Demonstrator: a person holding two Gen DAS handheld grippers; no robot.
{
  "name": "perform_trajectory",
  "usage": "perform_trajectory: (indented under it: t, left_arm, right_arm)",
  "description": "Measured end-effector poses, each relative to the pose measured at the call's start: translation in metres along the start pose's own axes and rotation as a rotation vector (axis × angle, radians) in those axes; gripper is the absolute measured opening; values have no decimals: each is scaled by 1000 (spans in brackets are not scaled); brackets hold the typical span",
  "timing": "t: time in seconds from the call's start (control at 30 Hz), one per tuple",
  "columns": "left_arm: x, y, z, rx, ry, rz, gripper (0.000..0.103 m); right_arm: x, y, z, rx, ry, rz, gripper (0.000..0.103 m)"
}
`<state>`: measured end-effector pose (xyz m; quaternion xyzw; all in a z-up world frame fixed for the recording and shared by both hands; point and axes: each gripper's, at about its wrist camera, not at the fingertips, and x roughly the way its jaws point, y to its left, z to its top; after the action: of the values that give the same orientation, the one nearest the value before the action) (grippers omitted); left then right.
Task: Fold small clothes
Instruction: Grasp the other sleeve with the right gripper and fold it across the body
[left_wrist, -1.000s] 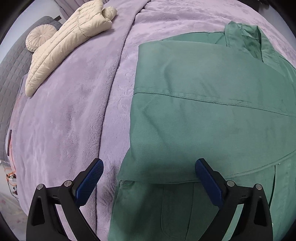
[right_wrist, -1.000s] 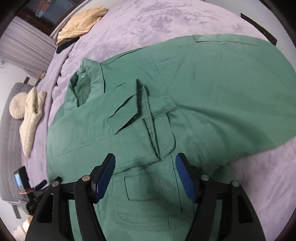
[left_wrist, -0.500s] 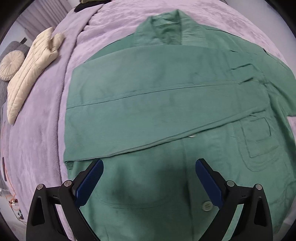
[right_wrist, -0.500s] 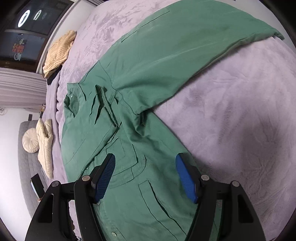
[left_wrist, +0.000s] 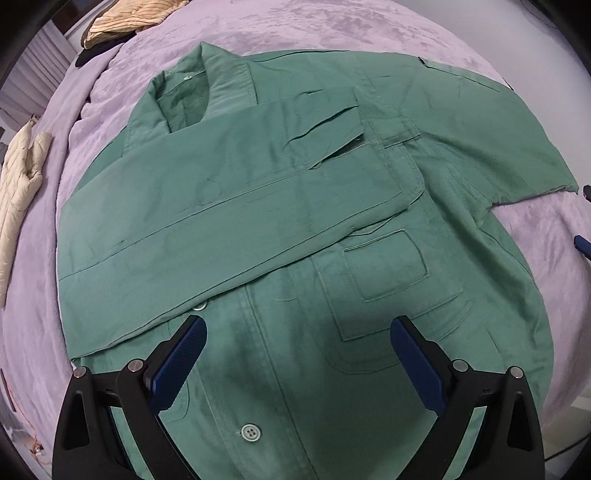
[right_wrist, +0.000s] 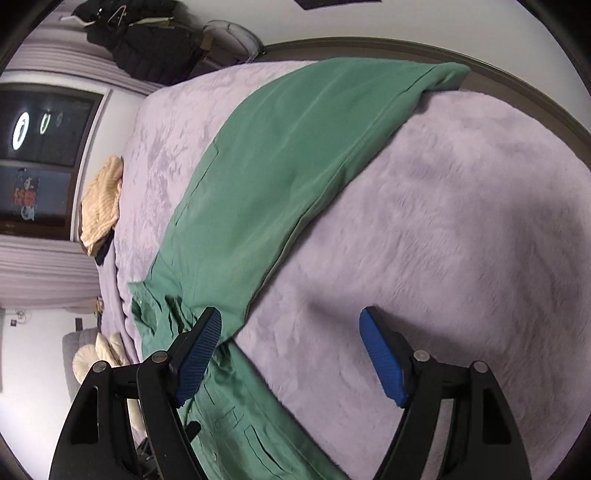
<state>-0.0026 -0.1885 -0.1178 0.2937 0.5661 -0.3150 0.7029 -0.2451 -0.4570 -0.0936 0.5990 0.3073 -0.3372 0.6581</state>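
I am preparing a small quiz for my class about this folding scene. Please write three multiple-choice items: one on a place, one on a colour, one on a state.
1. Where does the folded sleeve lie?
A. Across the shirt's chest
B. Off the bed
C. Under the collar

2. What colour is the shirt?
A. Beige
B. Green
C. Black

3. How does the left gripper stand?
A. Shut on the sleeve
B. Shut on a button
C. Open, holding nothing

Answers: 1 A, the sleeve crosses the chest below the collar. 2 B, it is green in both views. 3 C, its pads stand wide apart above the shirt.
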Motion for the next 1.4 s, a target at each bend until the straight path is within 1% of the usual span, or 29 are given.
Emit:
perform_trajectory:
  t: [0.3,0.5,0.6,0.7,0.73,0.77,0.8,0.83,0.87,0.9,0.97,1.03,1.1,1.2,1.3,1.4]
  left_arm:
    - [9,-30,21,8,4,-3,100]
    - [17,-43,32,9,8,-7,100]
    - [22,-48,37,0,11,-8,100]
    - [23,-51,39,-10,13,-6,100]
    - [23,-51,39,-14,13,-6,100]
    - [24,-50,40,-15,14,-8,100]
    - [24,-49,39,-17,15,-8,100]
    - [24,-48,38,-19,14,-7,100]
    - [24,-47,37,-21,12,-2,100]
    - [24,-42,38,-24,7,6,100]
    - [26,-31,39,-30,2,7,100]
    - [26,-18,39,-46,-2,1,100]
    - [24,-6,37,-59,-9,-10,100]
    - [19,18,35,-96,-37,4,100]
    - [15,45,34,-143,-59,12,100]
    - [12,77,31,-201,-82,33,100]
  right_arm:
    - [-3,-52,68,242,-107,123,80]
    - [6,-57,107,262,-148,141,80]
    - [9,-60,121,291,-175,182,80]
    - [12,-69,128,365,-185,250,80]
    - [14,-71,128,395,-190,285,75]
    - [16,-74,128,425,-191,320,55]
    - [19,-79,128,460,-183,358,39]
    - [23,-82,126,487,-176,388,9]
    - [25,-83,124,500,-178,416,5]
    - [24,-82,123,496,-183,433,5]
    - [20,-72,121,449,-189,485,5]
    - [19,-52,122,382,-175,544,5]
    - [14,-23,123,284,-151,604,5]
    - [10,32,120,114,-98,663,5]
    - [16,96,107,-54,-32,692,5]
    - [31,166,76,-260,45,667,5]
